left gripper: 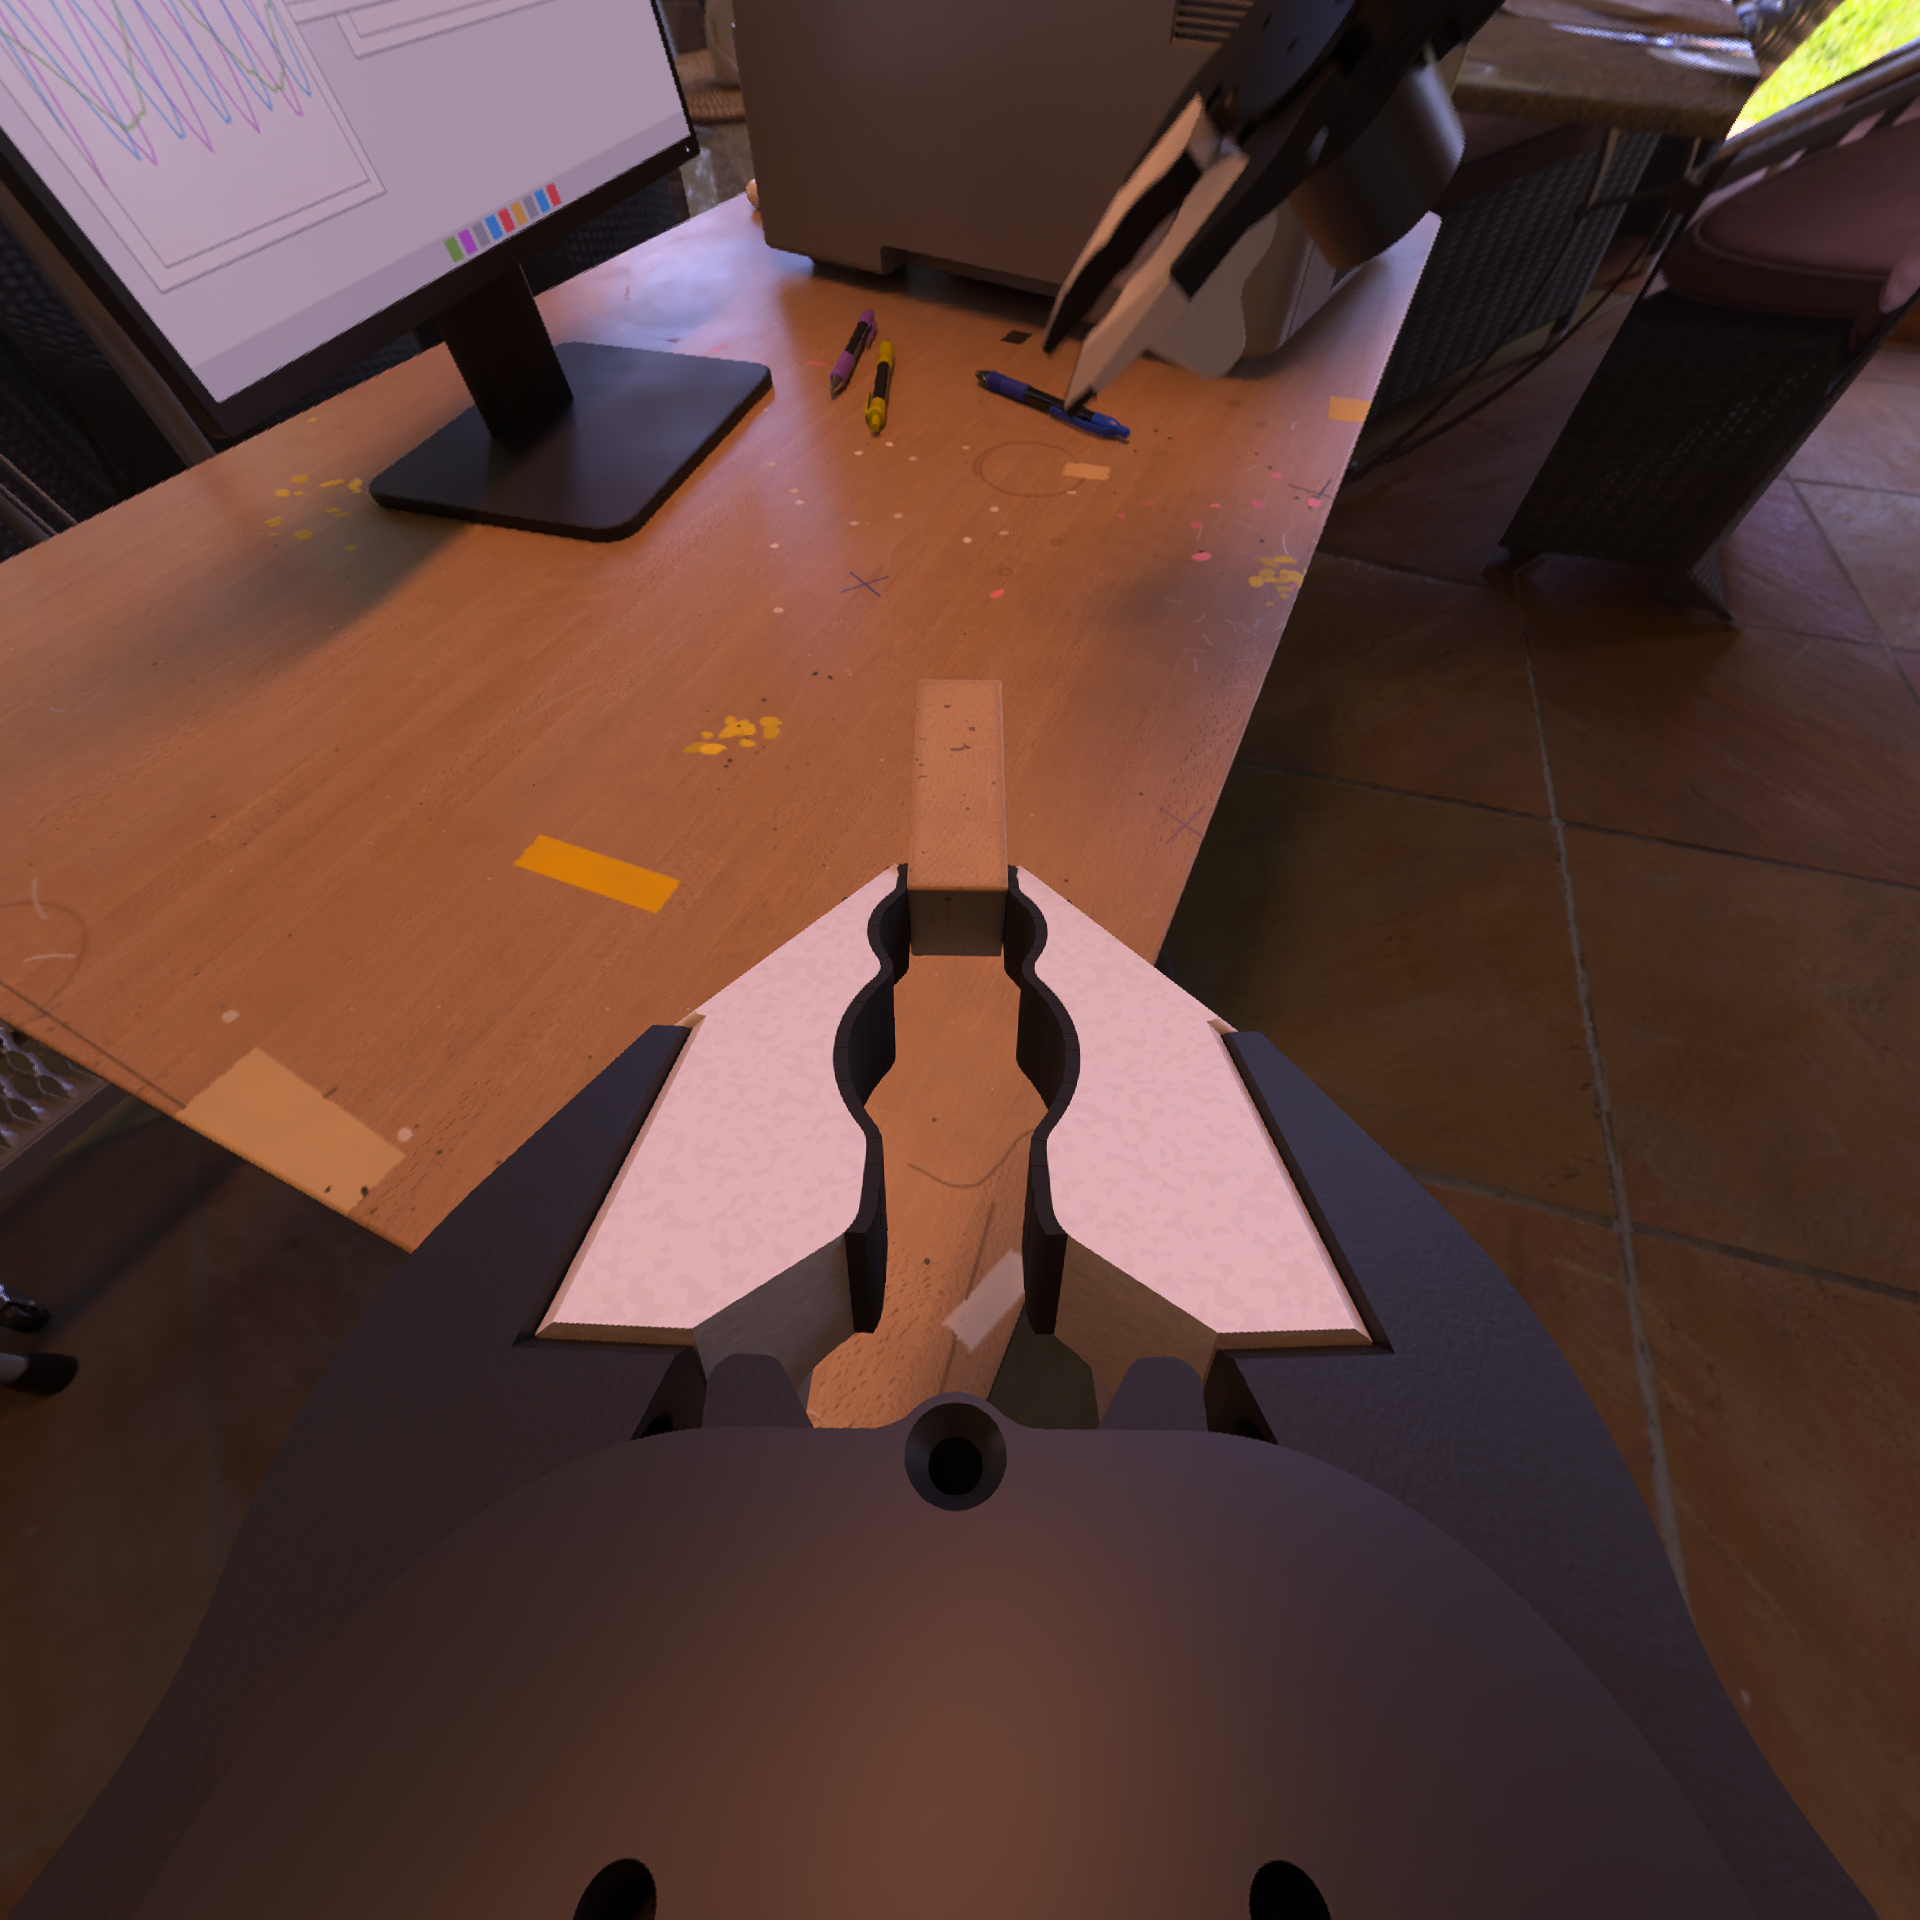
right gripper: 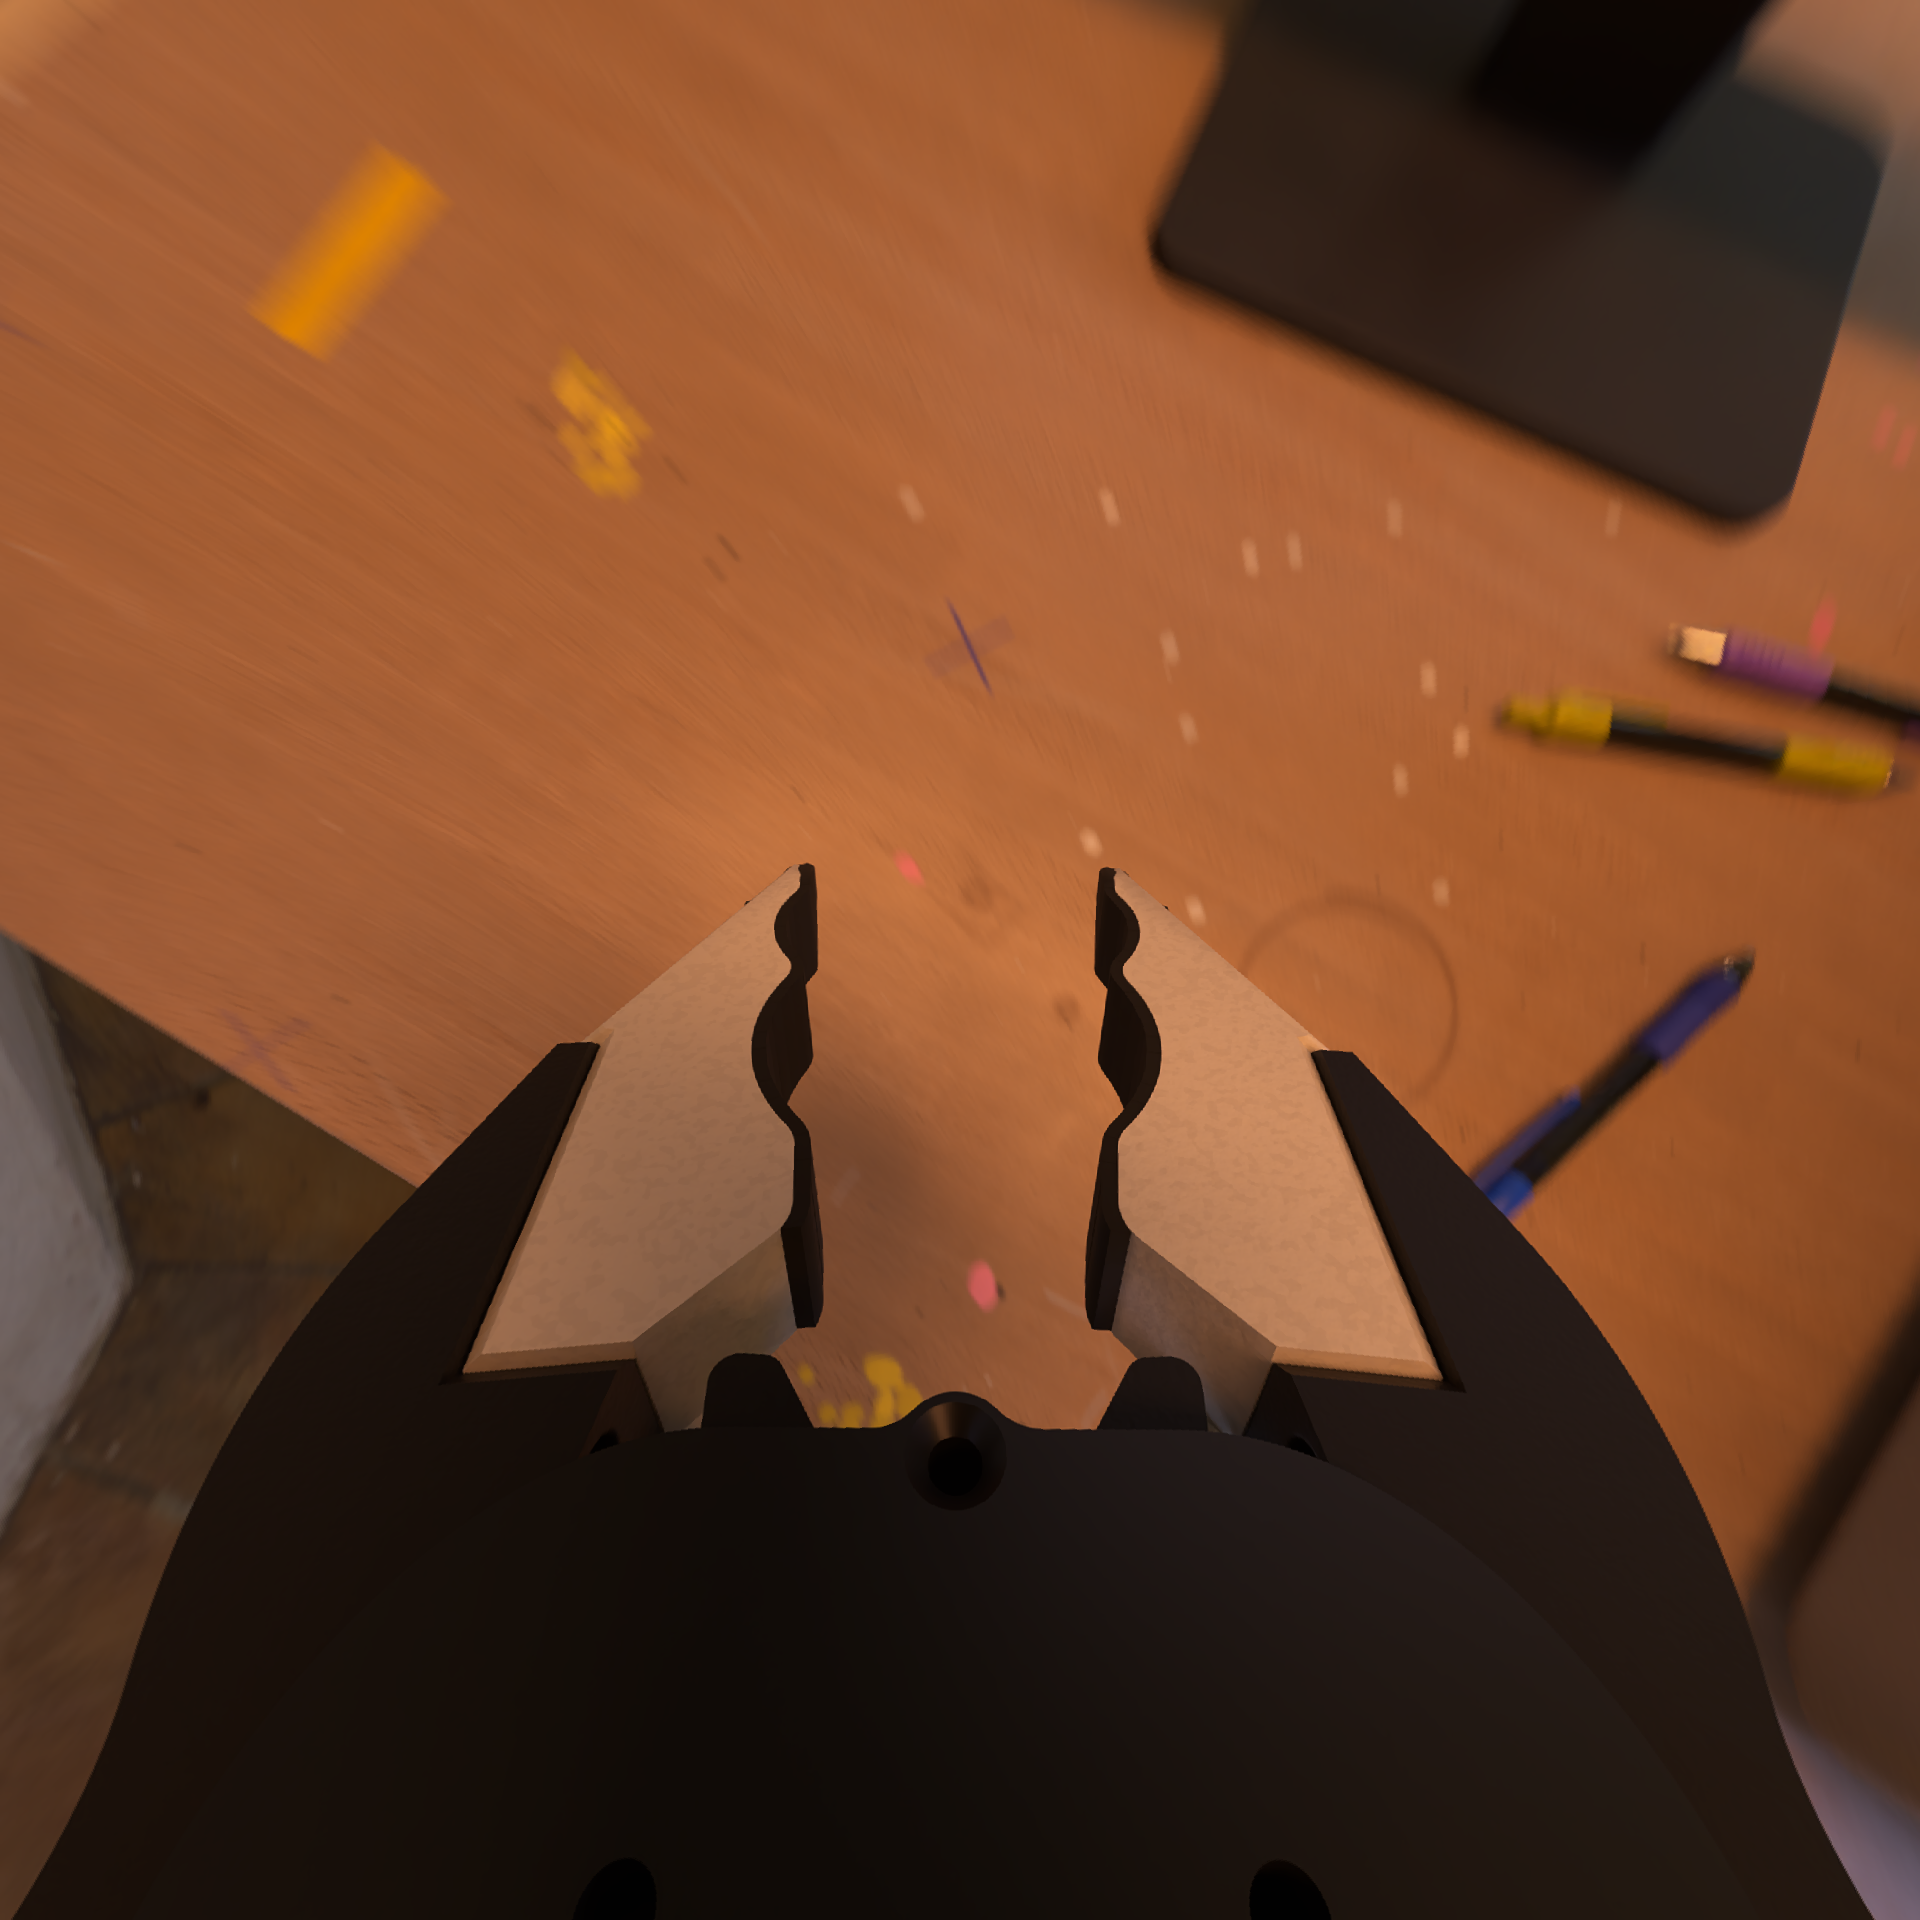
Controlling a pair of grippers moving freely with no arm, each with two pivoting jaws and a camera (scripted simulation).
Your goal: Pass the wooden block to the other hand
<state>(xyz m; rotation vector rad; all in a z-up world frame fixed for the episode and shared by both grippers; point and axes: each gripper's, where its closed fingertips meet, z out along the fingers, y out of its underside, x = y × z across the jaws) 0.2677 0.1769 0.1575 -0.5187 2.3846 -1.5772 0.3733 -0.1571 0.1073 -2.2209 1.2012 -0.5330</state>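
Note:
In the left wrist view my left gripper (left gripper: 957, 904) is shut on one end of the long wooden block (left gripper: 958, 790), which sticks out forward past the fingertips above the wooden desk (left gripper: 520, 707). The right gripper (left gripper: 1081, 364) shows far off in that view, above the desk's back right, pointing down towards a blue pen. In the right wrist view my right gripper (right gripper: 956, 894) is open and empty above the desk (right gripper: 520, 727). That view is blurred. The block does not show in it.
A monitor (left gripper: 312, 135) on a black base (left gripper: 582, 436) stands at the back left. A purple pen (left gripper: 852, 351), a yellow pen (left gripper: 880, 387) and a blue pen (left gripper: 1049, 405) lie near a grey printer (left gripper: 935, 135). The desk edge (left gripper: 1247, 727) drops to a tiled floor on the right.

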